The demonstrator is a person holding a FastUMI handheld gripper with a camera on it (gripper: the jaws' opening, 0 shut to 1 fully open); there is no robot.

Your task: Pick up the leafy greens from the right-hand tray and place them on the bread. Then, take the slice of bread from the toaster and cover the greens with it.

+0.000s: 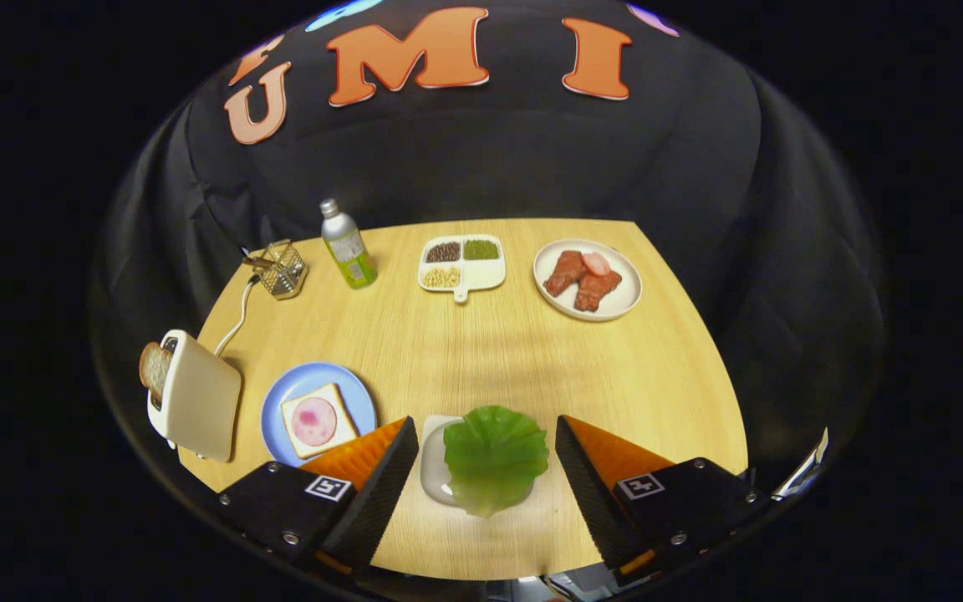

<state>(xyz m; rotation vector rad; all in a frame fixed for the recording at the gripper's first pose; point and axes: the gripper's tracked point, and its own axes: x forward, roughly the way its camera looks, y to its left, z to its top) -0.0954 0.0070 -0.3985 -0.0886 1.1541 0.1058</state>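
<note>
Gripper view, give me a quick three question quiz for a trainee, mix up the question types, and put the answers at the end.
1. True or false: the fingers are shut on the leafy greens.
2. What lies on the bread on the blue plate?
A. a round pink slice of meat
B. a green leaf
C. beans
3. Fill in: a slice of bread sticks up out of the ___.

Key:
1. False: the fingers stand wide open, with the greens on their small tray between them, untouched.
2. A.
3. toaster.
</note>
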